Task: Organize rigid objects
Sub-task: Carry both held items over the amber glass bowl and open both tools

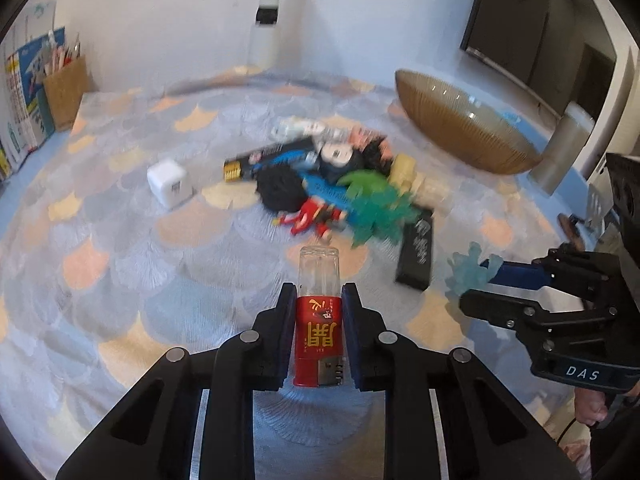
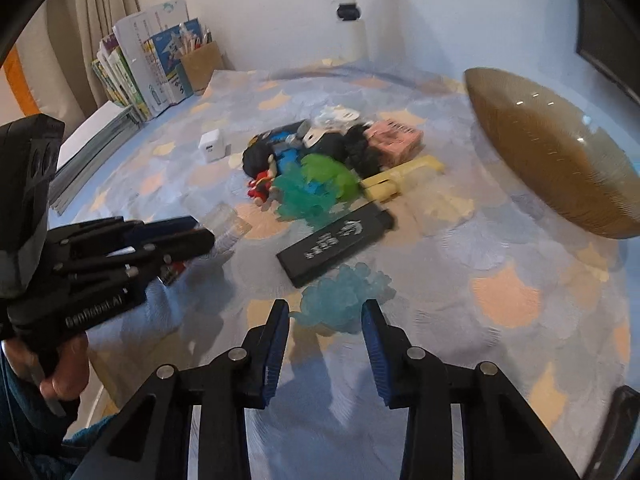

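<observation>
My left gripper [image 1: 318, 294] is shut on a red lighter [image 1: 319, 328] with gold characters and a clear end, held above the cloth. My right gripper [image 2: 326, 314] is open, its fingers either side of a pale blue translucent toy [image 2: 344, 300] lying on the cloth; whether they touch it I cannot tell. The toy also shows in the left wrist view [image 1: 472, 268]. A black flat box [image 2: 334, 242] lies just beyond it. A pile of small objects [image 2: 316, 164] sits mid-table, with a white charger cube [image 2: 214, 146] to its left.
A large brown ribbed glass bowl [image 2: 556, 152] stands tilted at the right. Books [image 2: 148, 64] and a cardboard pen holder [image 2: 200, 62] stand at the back left against the wall. A patterned blue cloth [image 2: 500, 300] covers the table.
</observation>
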Demonstrator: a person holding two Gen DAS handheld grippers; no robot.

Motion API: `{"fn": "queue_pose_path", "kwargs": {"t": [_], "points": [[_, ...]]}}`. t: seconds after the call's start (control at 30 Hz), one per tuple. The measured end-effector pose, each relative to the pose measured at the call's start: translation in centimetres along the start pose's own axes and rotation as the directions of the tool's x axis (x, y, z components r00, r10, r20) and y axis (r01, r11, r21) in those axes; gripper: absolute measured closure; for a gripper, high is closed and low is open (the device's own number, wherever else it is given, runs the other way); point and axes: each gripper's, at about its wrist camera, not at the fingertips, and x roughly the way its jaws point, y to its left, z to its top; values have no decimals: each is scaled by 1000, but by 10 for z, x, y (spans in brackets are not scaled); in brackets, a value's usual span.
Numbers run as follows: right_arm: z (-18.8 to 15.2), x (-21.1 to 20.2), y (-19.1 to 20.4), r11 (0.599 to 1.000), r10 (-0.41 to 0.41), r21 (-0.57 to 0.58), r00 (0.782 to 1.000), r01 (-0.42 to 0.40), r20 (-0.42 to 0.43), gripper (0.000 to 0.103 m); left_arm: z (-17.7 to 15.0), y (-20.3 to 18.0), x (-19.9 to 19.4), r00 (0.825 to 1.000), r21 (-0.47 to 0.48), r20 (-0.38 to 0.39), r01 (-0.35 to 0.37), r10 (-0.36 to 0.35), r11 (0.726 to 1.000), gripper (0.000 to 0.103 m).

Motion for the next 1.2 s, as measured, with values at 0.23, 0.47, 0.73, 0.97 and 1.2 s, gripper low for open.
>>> {"fn": "queue_pose_path", "kwargs": {"t": [0.23,0.47,0.73,0.97,1.2], "points": [[42,-72,-40,991,-130,-13,981,134,142,66,81,-42,-37,985,97,165,29,-44,995,83],[98,-129,-93,968,-249,66,933,240,260,66,176,-114,-29,957,159,249,110,-148,981,83],[89,-75,-162,953,-233,222,967,206,102,67,176,-142,79,983,110,70,160,-168,981,83],[81,-69,-189,933,-217,311,973,183,80,67,173,-151,92,980,111,65,182,-190,977,66],[71,-122,-176,927,-220,351,951,134,218,35,164,-90,13,956,54,238,165,-173,985,32]]}}
